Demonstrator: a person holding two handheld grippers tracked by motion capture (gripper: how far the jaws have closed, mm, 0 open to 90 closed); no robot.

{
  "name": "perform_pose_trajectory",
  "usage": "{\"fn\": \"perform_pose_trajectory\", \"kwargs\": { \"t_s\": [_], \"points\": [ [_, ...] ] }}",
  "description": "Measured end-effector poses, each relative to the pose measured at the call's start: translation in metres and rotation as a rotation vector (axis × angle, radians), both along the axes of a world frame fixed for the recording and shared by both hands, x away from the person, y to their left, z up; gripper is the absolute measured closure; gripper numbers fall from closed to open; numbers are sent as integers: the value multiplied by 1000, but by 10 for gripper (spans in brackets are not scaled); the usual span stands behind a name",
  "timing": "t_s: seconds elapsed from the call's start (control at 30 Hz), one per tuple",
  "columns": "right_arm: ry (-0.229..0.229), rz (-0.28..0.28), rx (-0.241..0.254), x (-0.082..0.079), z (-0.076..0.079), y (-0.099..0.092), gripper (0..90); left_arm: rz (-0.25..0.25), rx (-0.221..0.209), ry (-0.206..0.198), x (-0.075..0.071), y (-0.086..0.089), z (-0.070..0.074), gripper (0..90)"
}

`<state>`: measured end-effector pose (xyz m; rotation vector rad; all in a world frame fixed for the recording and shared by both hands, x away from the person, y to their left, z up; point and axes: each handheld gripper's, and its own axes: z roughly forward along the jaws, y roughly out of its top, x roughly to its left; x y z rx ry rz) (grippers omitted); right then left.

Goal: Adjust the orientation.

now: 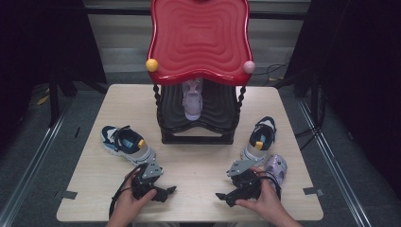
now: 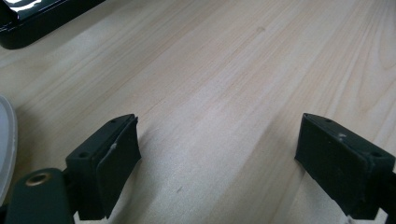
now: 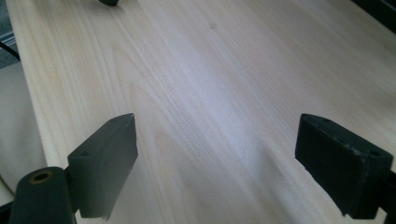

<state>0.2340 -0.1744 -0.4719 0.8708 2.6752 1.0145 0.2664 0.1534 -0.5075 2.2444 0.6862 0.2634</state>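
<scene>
My left gripper lies low over the near left of the wooden table, tips pointing right, jaws wide open with bare wood between them. My right gripper is at the near right, tips pointing left toward the other, jaws also open over bare wood. A navy, white and yellow sneaker lies just beyond the left hand. Its mate stands beyond the right hand, with a lilac shoe beside it. Another lilac shoe stands on the lower shelf of the rack.
The black rack's red wavy top overhangs the table's middle back, with a yellow knob and a pink knob. The rack's black base crosses the left gripper view's top left. Cables trail on the floor at the right.
</scene>
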Motion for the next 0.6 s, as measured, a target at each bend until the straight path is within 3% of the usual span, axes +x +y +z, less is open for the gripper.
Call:
{"fn": "perform_pose_trajectory", "kwargs": {
  "t_s": [0.27, 0.6],
  "points": [
    [0, 34, -53, 3, 22, -3, 133, -3, 6, 1, 0, 0, 0, 127],
    [46, 97, -140, 6, 31, -9, 143, -3, 5, 1, 0, 0, 0, 127]
  ]
}}
